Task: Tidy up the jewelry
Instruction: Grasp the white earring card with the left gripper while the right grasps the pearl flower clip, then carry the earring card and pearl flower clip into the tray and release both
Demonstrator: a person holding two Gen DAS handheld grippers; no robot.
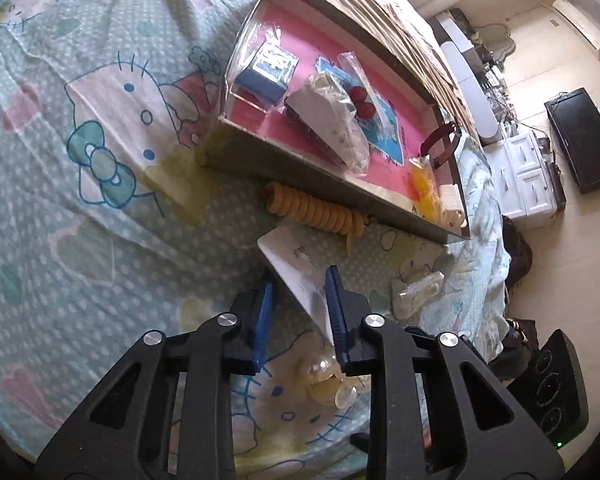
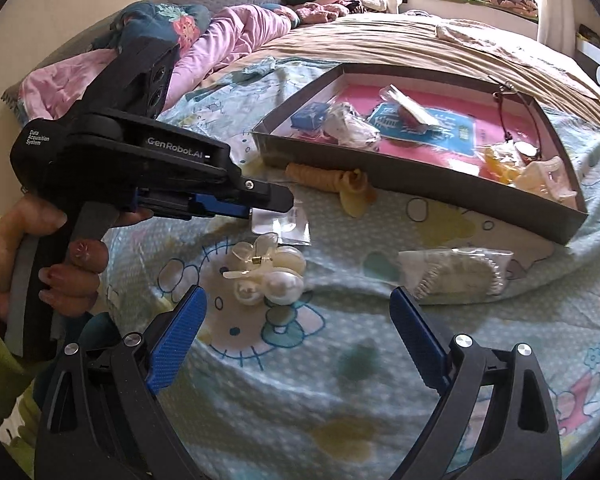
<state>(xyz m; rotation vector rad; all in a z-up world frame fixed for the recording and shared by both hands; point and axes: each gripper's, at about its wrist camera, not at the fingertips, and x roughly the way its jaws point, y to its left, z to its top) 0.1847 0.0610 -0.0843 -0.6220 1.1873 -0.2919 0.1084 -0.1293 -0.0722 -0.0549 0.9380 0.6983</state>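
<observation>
My left fingers [image 1: 299, 282] are pinched on the edge of a small white earring card [image 1: 300, 276], which lies on the bed sheet [image 1: 100, 240] just in front of the tray [image 1: 260, 160]. So the step in hand, as I judge it, is picking this card up to add it to the things already in the tray. My right fingers [image 2: 298, 308] stand spread wide and empty, hovering over the pearl flower hair clip [image 2: 268, 276], which lies on the sheet just beside the card. A yellow spiral hair tie [image 2: 328, 178] lies against the tray's near wall, and a bagged pearl piece [image 2: 456, 274] sits off toward the right. Next I should lift the card clear without letting it slip, carry it over the tray wall and set it on the pink floor, while the right fingers come down around the clip.
</observation>
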